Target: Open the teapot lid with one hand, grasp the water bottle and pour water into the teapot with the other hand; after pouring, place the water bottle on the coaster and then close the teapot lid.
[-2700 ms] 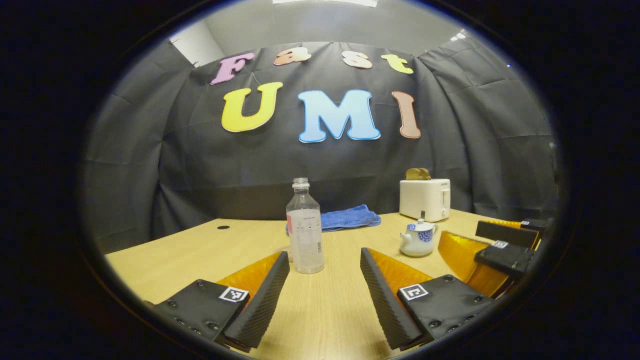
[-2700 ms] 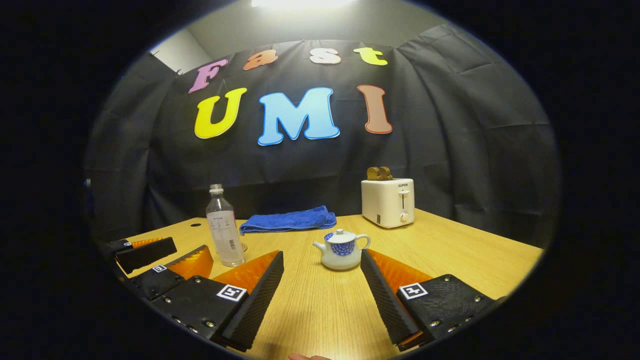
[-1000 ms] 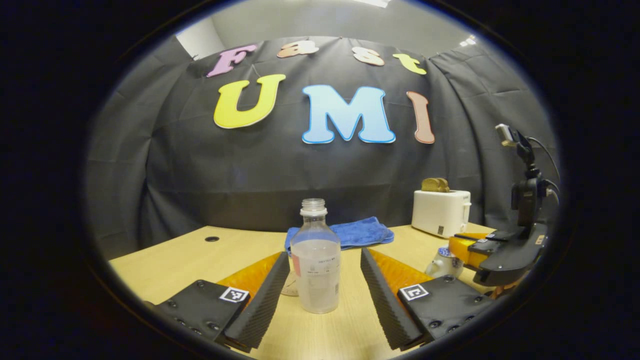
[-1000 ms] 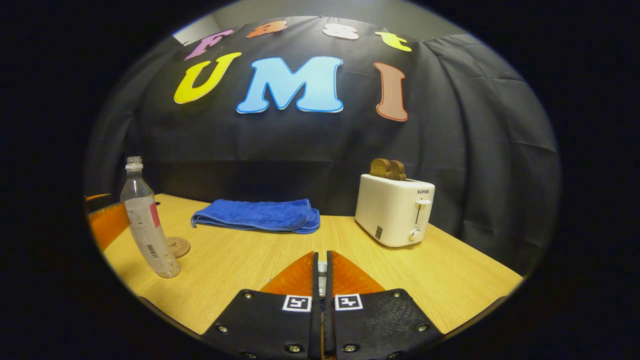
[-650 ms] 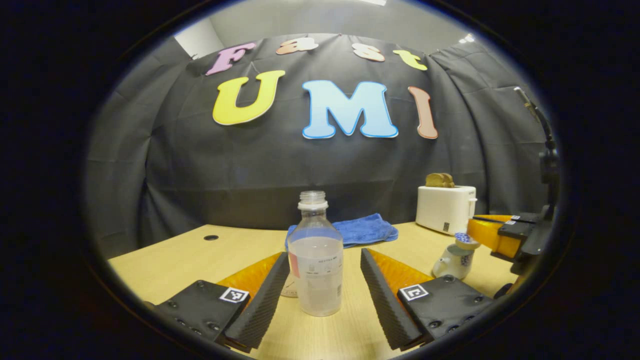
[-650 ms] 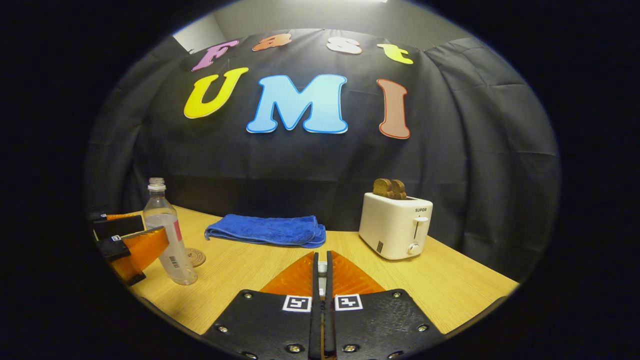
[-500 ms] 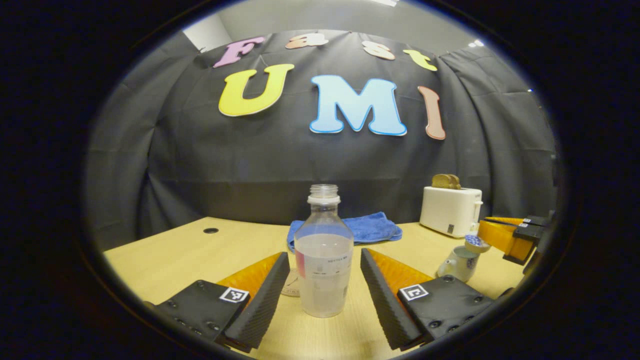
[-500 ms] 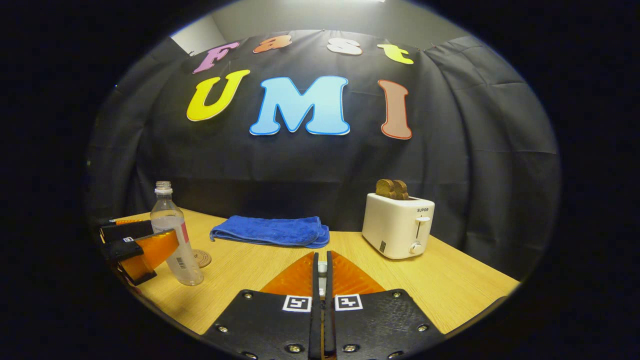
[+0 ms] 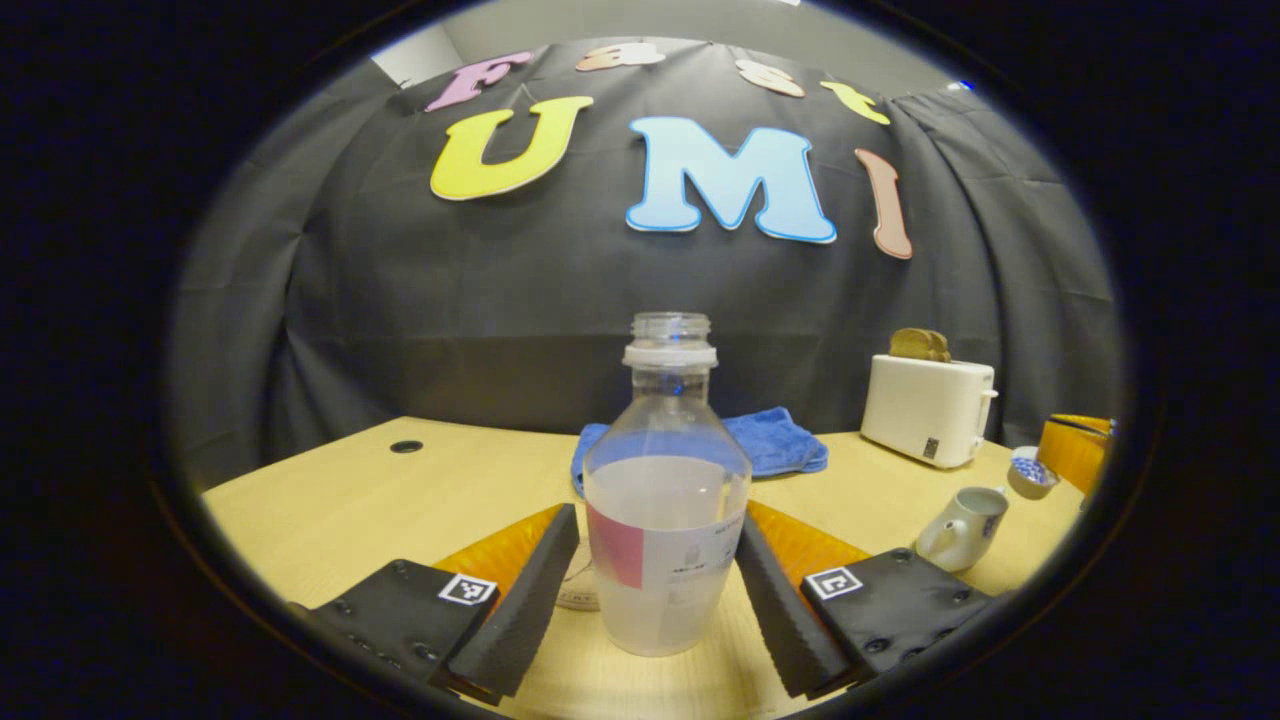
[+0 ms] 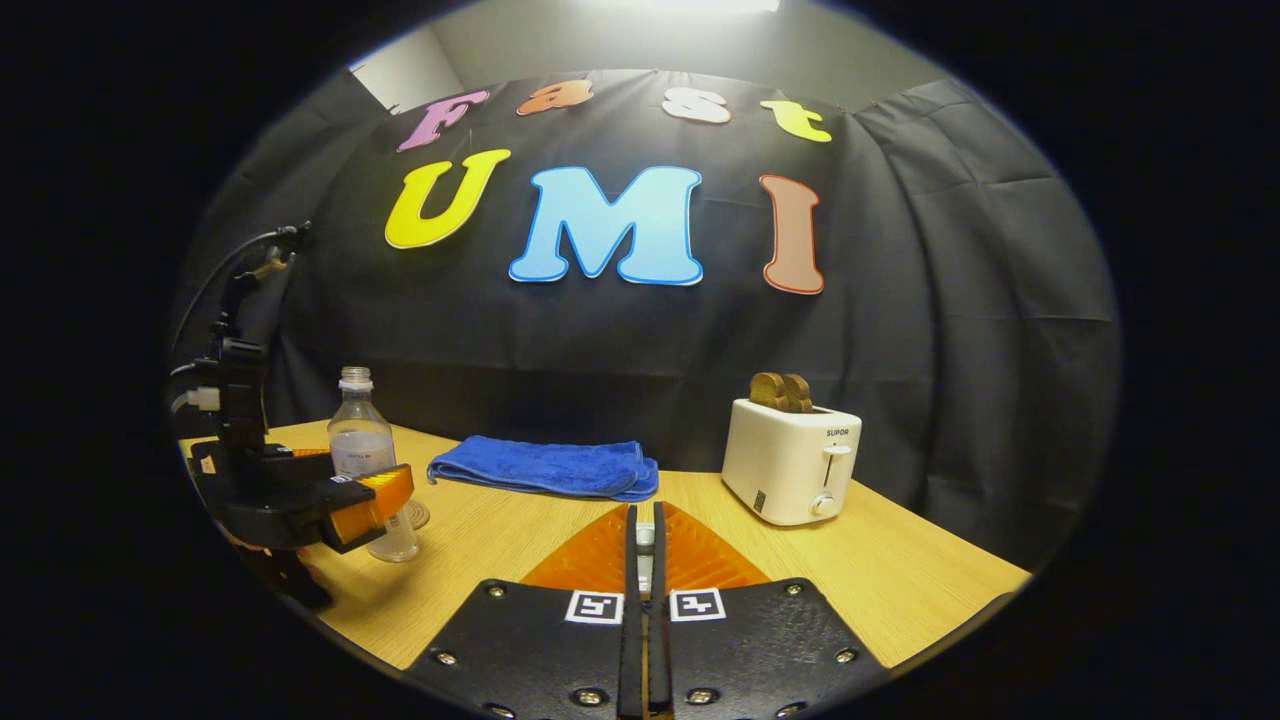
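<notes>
Bottle: the clear plastic water bottle [image 9: 667,510] with no cap stands upright on the pale wooden worktop [image 9: 330,500], between the fingers of your left hand-held gripper [image 9: 655,590], which is spread wide around it.
Contact: the finger on the bottle's right looks to be at its wall; the one on its left stands just clear — not a grip yet.
Handling: about half full, so fairly light; thin walls will likely give and the label band may slip. Close gently on the lower body.
Axis: long axis vertical, open mouth up — tilt it early and it spills.
Teapot: the small white ceramic teapot [image 9: 961,515] sits open, ahead and right of the left hand-held gripper.
Lid: your right hand-held gripper [image 10: 645,545] is pinched closed on something pale, probably the blue-patterned lid [image 9: 1028,472]; you can't be sure.
Coaster: the round tan coaster [image 10: 415,514] lies just behind the bottle.
</notes>
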